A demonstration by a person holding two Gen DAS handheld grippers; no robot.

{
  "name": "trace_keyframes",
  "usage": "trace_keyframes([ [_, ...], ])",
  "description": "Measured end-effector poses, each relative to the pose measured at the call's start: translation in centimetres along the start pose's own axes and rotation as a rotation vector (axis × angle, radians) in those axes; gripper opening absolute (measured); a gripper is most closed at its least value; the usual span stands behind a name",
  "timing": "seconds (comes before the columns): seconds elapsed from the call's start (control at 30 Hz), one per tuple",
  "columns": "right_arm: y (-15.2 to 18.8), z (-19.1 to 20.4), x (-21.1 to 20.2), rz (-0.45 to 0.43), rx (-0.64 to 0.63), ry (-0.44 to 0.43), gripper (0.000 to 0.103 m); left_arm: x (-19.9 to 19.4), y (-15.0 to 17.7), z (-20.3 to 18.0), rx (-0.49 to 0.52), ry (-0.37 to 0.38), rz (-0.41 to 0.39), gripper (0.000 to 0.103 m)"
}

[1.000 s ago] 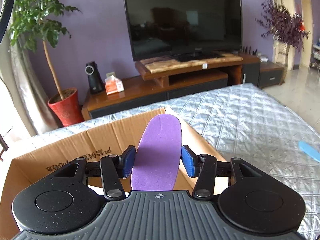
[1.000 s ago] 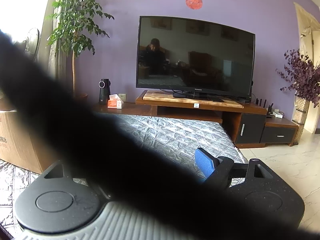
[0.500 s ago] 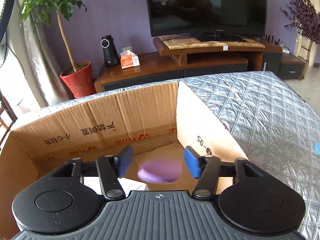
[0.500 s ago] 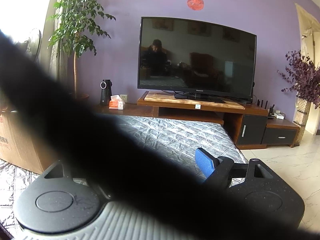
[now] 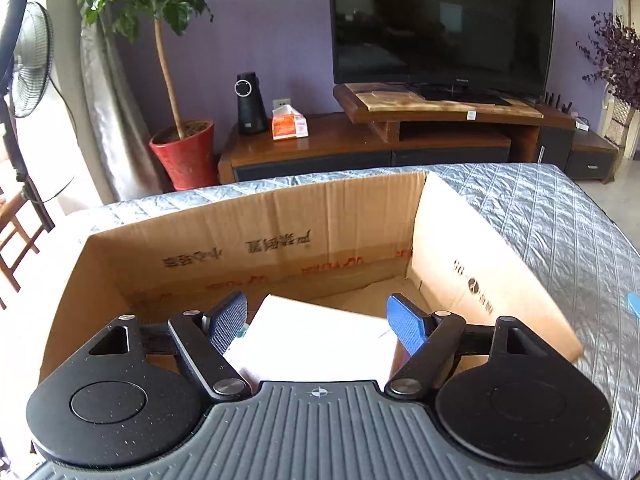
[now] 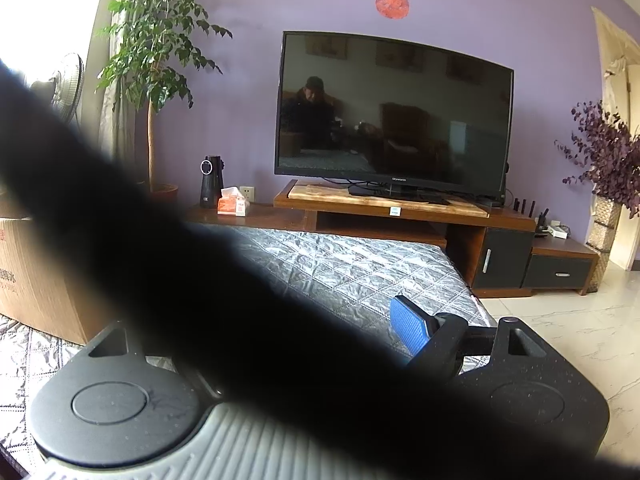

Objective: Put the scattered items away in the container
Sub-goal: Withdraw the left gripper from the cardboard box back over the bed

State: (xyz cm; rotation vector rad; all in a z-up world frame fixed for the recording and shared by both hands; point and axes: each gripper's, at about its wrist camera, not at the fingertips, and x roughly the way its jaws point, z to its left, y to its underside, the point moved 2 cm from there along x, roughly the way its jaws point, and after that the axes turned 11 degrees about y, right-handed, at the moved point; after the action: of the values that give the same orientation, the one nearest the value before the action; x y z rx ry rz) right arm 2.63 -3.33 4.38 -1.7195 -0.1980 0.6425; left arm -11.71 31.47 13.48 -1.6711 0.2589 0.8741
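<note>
In the left wrist view, my left gripper (image 5: 318,320) is open and empty, held over the open cardboard box (image 5: 280,232). A white flat item (image 5: 312,340) lies inside the box below the fingers. The purple insole is not visible. A light blue item (image 5: 634,304) lies on the quilt at the far right edge. In the right wrist view, a blurred black band (image 6: 240,300) crosses the lens and hides the left finger; only the right blue pad (image 6: 408,328) shows. The box side (image 6: 36,280) stands at the left.
The box sits on a grey quilted bed (image 5: 540,208). Beyond it stand a wooden TV stand (image 5: 400,136) with a TV (image 5: 440,28), a potted tree in a red pot (image 5: 184,156) and a fan (image 5: 32,64). Tiled floor (image 6: 580,320) lies to the right of the bed.
My left gripper let go of the purple insole, which dropped into the box and out of view, and its fingers opened wider. The right gripper's view barely shifted.
</note>
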Motion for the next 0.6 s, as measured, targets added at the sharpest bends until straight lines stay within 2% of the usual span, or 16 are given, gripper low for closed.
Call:
trace_keyframes([
  [0.17,0.1,0.4,0.0,0.004,-0.015,-0.003,0.077,-0.6,1.4,0.8,-0.04,0.061,0.044,0.083],
  [0.33,0.2,0.2,0.1,0.01,-0.013,0.009,0.077,0.3,2.0,0.8,-0.054,0.086,0.075,0.083],
  [0.6,0.2,0.2,0.1,0.009,-0.023,0.015,0.077,3.4,1.8,1.3,-0.211,0.16,0.113,0.083],
])
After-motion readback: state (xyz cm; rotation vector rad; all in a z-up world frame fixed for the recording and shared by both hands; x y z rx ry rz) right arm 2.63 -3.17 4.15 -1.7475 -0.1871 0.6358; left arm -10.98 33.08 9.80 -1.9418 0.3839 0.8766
